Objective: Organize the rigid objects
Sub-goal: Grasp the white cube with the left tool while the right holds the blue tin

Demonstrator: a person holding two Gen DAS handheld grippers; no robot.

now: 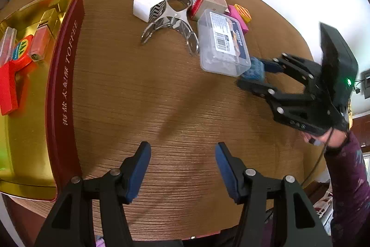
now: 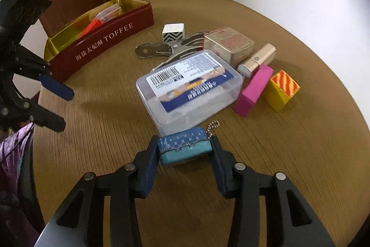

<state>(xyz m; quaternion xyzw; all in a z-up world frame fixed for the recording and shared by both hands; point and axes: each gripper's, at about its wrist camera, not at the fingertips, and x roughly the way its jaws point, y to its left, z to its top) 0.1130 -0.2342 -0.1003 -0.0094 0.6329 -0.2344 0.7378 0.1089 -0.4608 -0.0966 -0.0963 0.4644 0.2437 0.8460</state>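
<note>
The little blue case (image 2: 185, 147), a rounded rectangular purse shape with a glossy teal lower half, a patterned darker lid and a metal clasp, sits on the bench (image 2: 277, 166) between the fingers of the right claw (image 2: 185, 149), whose blue pads press against both of its short ends; a fine ball chain (image 2: 214, 126) trails off its corner. Just behind it, almost touching, lies a clear plastic box (image 2: 189, 87) with rounded corners and a barcode label under the lid. Further back are a shiny steel clamp (image 2: 159, 51) with flat round jaws, a white cube (image 2: 173, 32) with black zigzag stripes, a cellophane-wrapped carton (image 2: 229, 44), a pale gold tube (image 2: 259, 59), a matte pink block (image 2: 253, 90) and a yellow block (image 2: 283, 89) with orange stripes. The bench is round with a fine wood grain. Off to the left stands a curved red tin (image 1: 67, 85) lettered TOFFEE (its gold interior already holds an orange block (image 1: 11, 78) and some small tubes). The left claw (image 1: 182, 170) hangs released over bare wood, nothing between its pads.
</note>
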